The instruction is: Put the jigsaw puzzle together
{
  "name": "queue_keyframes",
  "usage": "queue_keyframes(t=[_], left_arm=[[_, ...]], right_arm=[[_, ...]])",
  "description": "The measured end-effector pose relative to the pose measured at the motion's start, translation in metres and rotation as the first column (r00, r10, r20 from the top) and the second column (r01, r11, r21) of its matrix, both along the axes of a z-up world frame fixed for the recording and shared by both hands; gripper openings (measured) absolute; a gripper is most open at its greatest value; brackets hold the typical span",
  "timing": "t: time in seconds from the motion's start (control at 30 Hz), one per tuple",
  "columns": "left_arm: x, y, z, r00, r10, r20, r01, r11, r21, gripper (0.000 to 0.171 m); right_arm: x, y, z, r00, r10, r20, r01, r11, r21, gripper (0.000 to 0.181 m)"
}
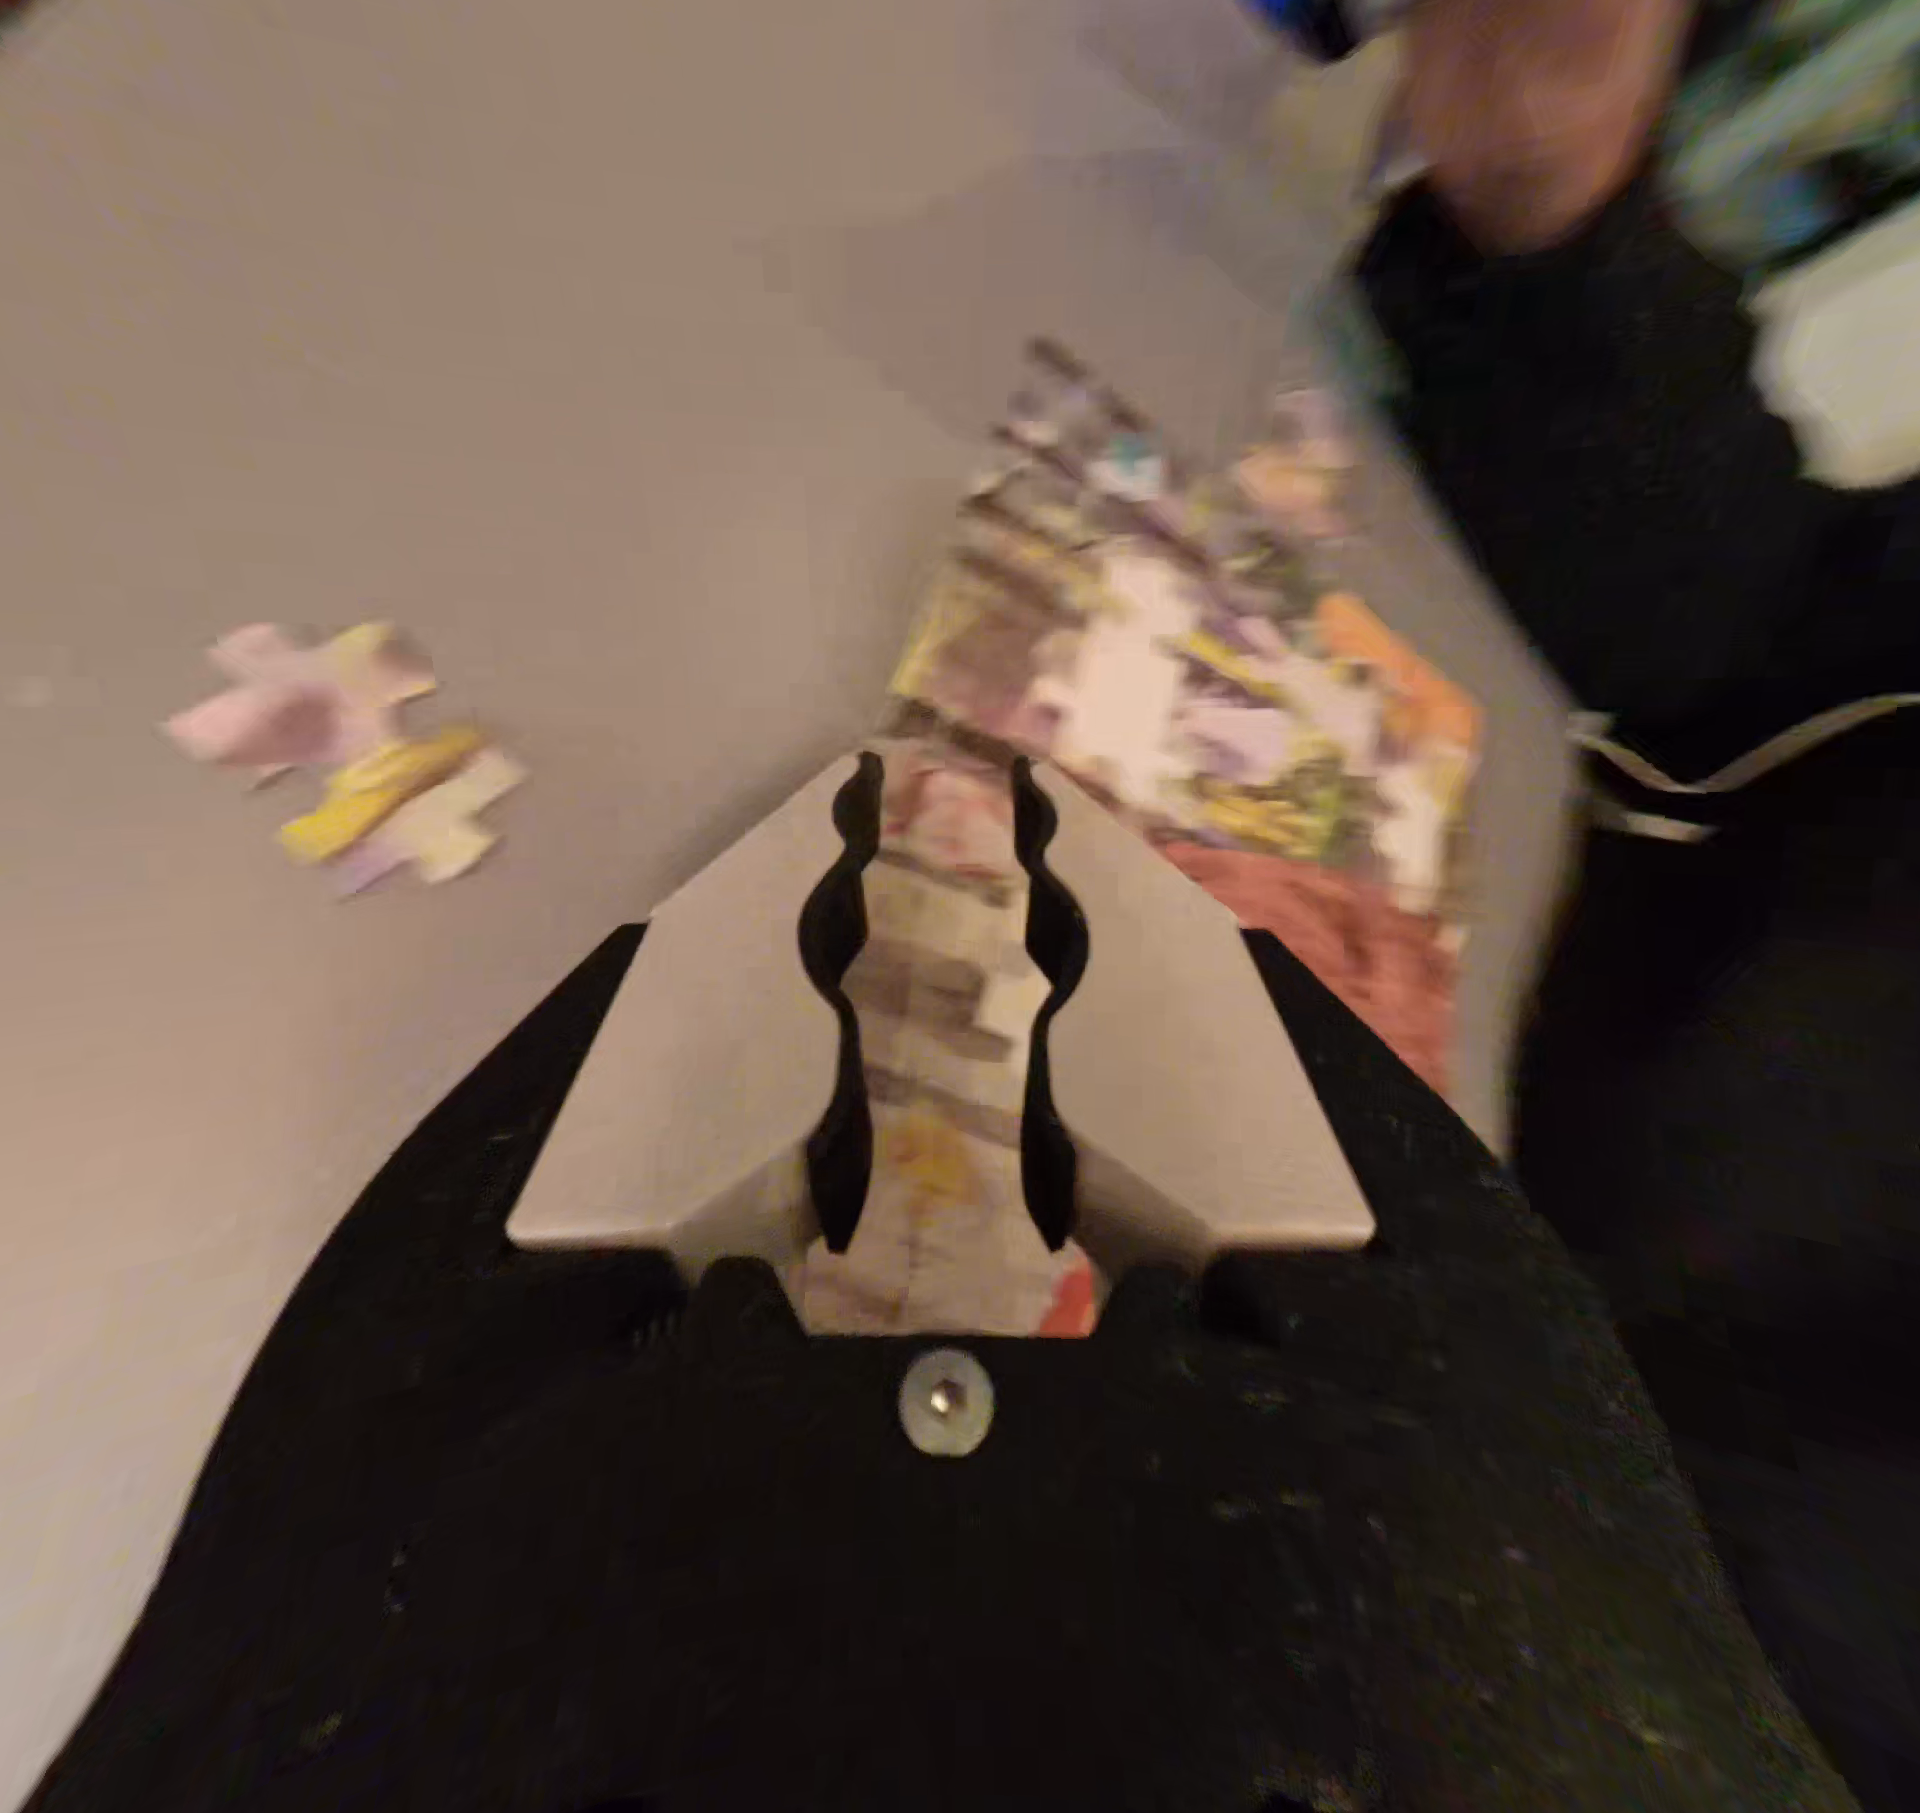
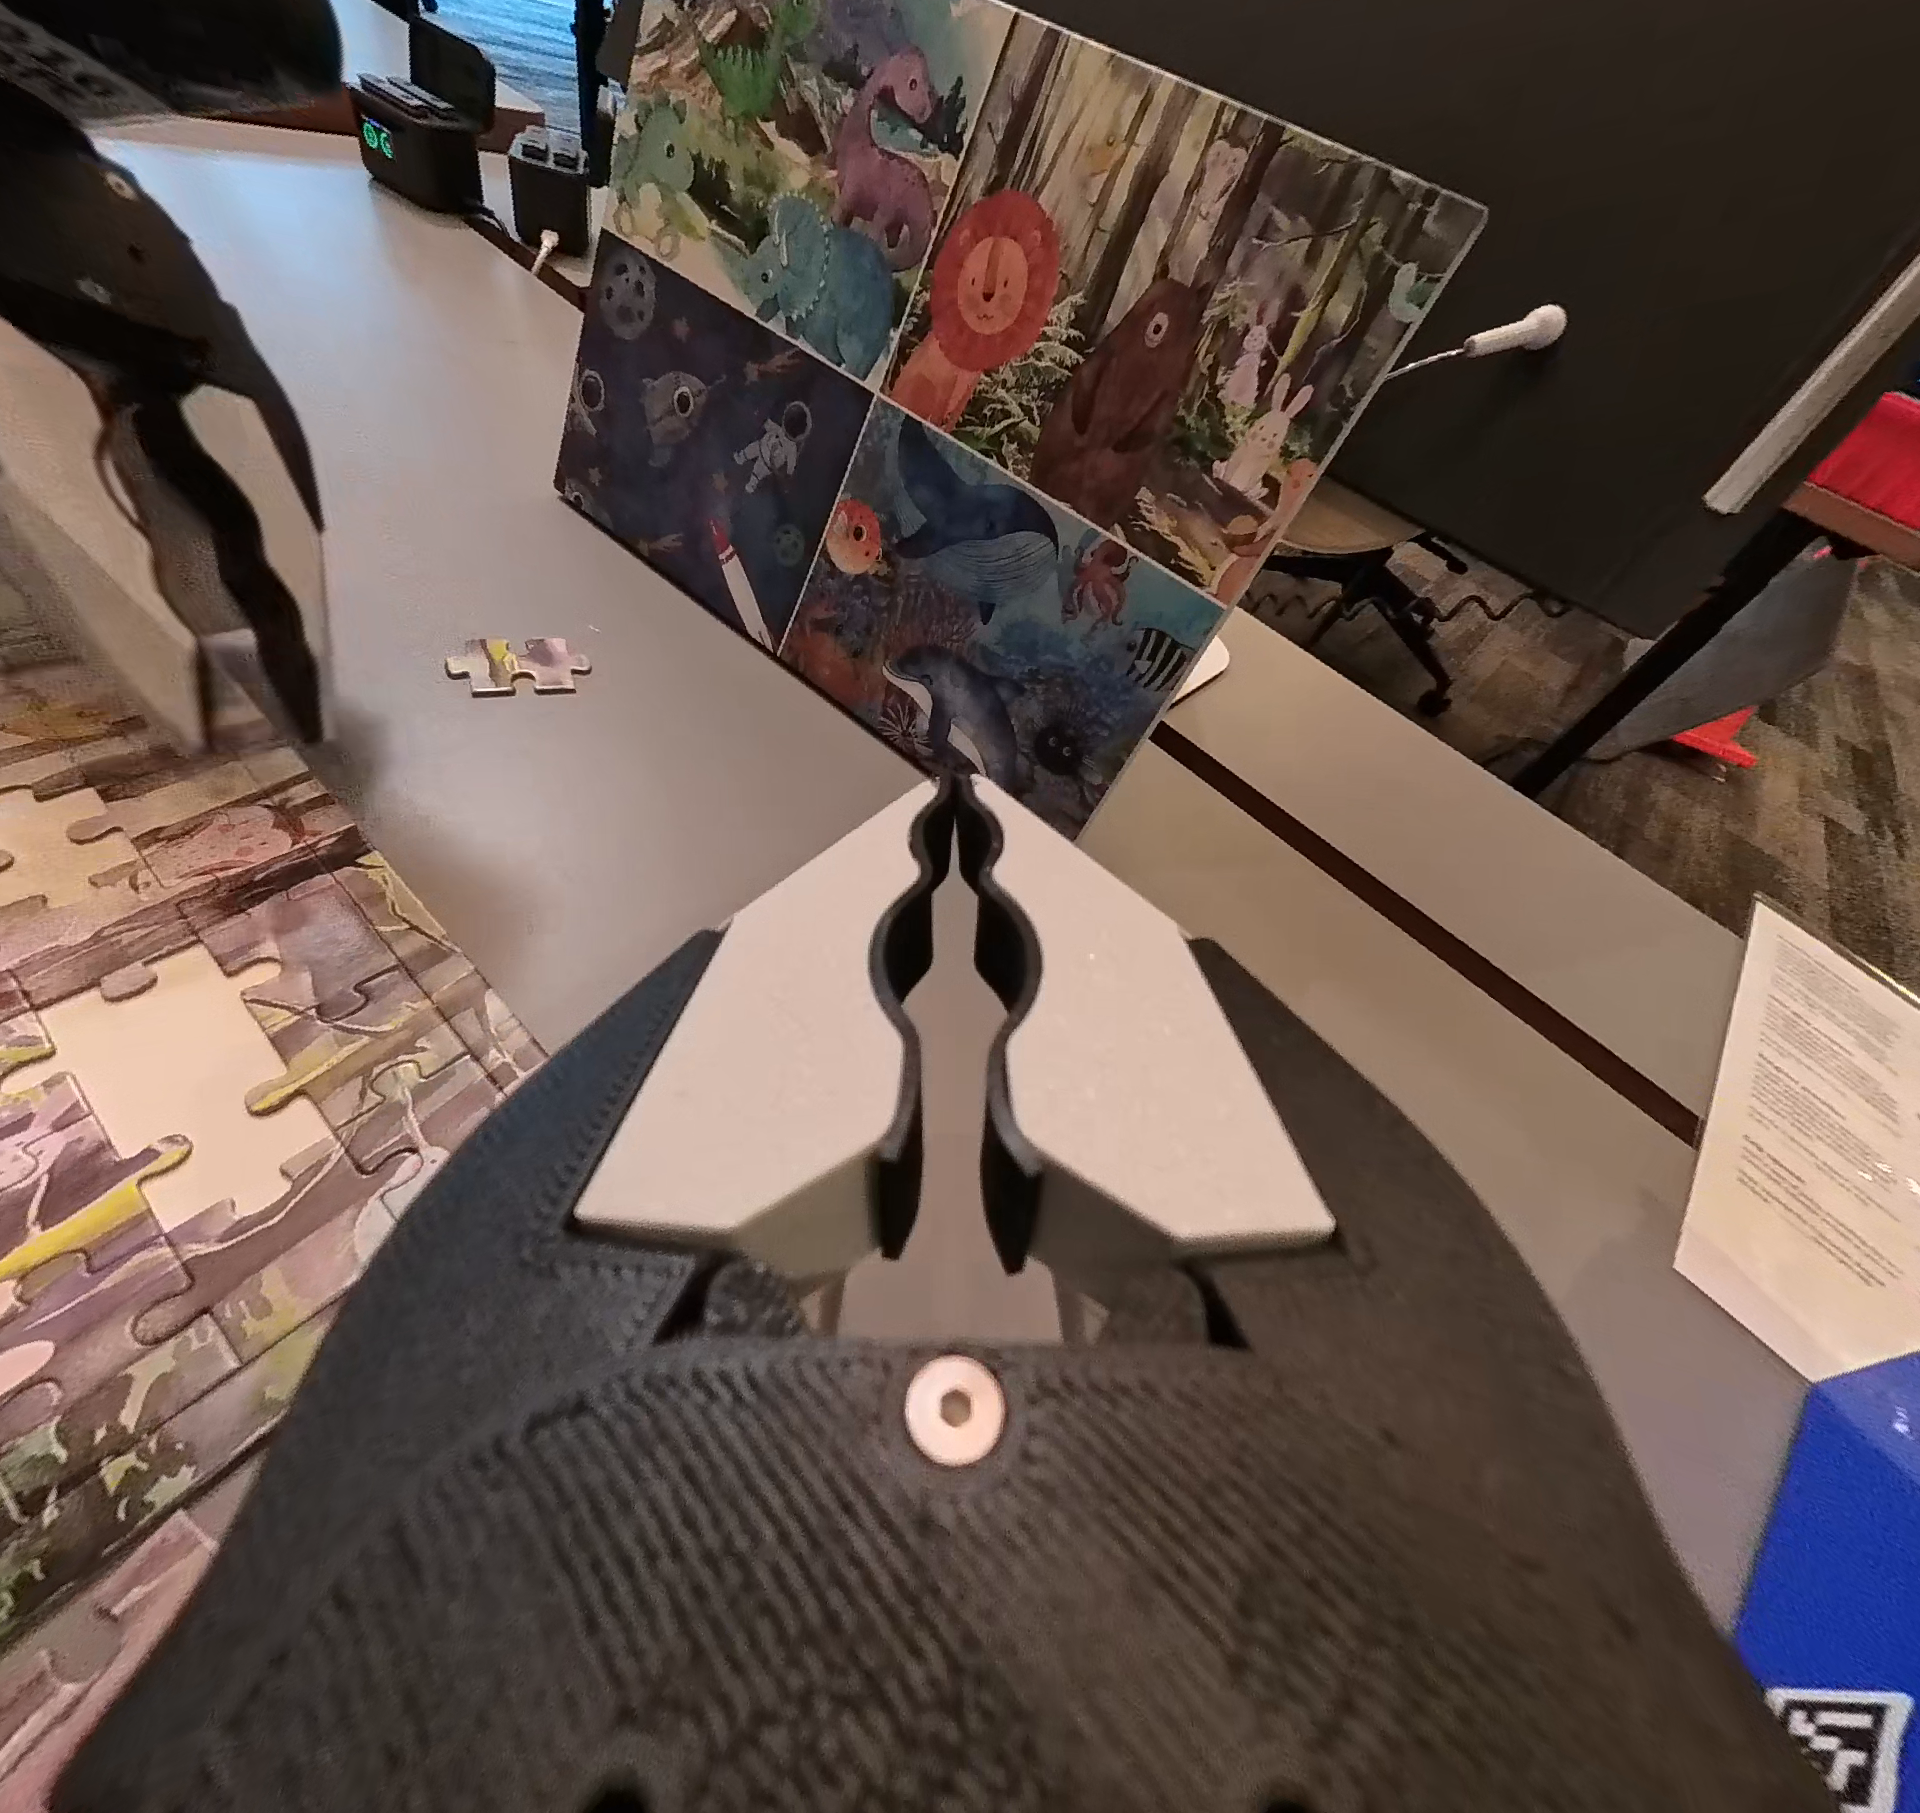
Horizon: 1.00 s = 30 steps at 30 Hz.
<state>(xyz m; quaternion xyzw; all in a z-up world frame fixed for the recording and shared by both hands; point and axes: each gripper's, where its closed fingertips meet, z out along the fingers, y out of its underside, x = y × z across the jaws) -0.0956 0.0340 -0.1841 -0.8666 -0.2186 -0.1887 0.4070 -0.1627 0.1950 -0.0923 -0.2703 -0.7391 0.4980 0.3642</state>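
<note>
Leftmost in the left wrist view, two loose puzzle pieces (image 1: 348, 750), pink and yellow, joined, lie flat on the bare grey tabletop (image 1: 520, 309), well apart from the left gripper (image 1: 945, 776). That gripper hangs with its wavy black fingers (image 1: 836, 932) parted by a moderate gap, holding nothing; the picture is badly blurred. Under and to the right of its tips lies the assembled puzzle (image 1: 1195, 683), reaching close to the tabletop's right edge. Wide open room spreads to the left.

In the right wrist view, the assembled puzzle (image 2: 208, 1088) fills the left, its interlocking cardboard pieces matte, with one piece-shaped hole showing. The loose pieces (image 2: 517, 665) lie beyond it. The right gripper (image 2: 956, 787) points over bare tabletop toward an upright reference picture (image 2: 987, 361) of four cartoon scenes; its tips nearly touch, empty. A printed sheet (image 2: 1808, 1140) stands at right, near the tabletop's far edge.
</note>
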Motion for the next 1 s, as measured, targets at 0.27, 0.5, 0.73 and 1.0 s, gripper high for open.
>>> queue_keyframes(t=[0.27, 0.5, 0.73, 1.0], left_arm=[[-0.059, -0.031, 0.009, 0.944, 0.253, -0.211, -0.256, 0.967, 0.013, 0.028], [-0.077, -0.032, -0.014, 0.924, 0.289, -0.251, -0.319, 0.944, -0.087, 0.047], [-0.038, -0.012, -0.015, 0.986, 0.156, -0.058, -0.160, 0.986, -0.053, 0.044], [-0.034, -0.004, 0.026, 0.994, 0.103, -0.019, -0.098, 0.977, 0.189, 0.052]], right_arm=[[0.000, -0.001, 0.000, 1.000, 0.002, -0.001, -0.002, 1.000, 0.005, 0.000], [0.000, -0.002, -0.002, 1.000, 0.004, 0.002, -0.004, 1.000, 0.015, 0.000], [0.000, -0.002, -0.003, 1.000, 0.002, 0.005, -0.002, 1.000, 0.015, 0.000], [0.000, -0.002, -0.003, 1.000, 0.000, -0.001, 0.000, 0.999, 0.032, 0.000]])
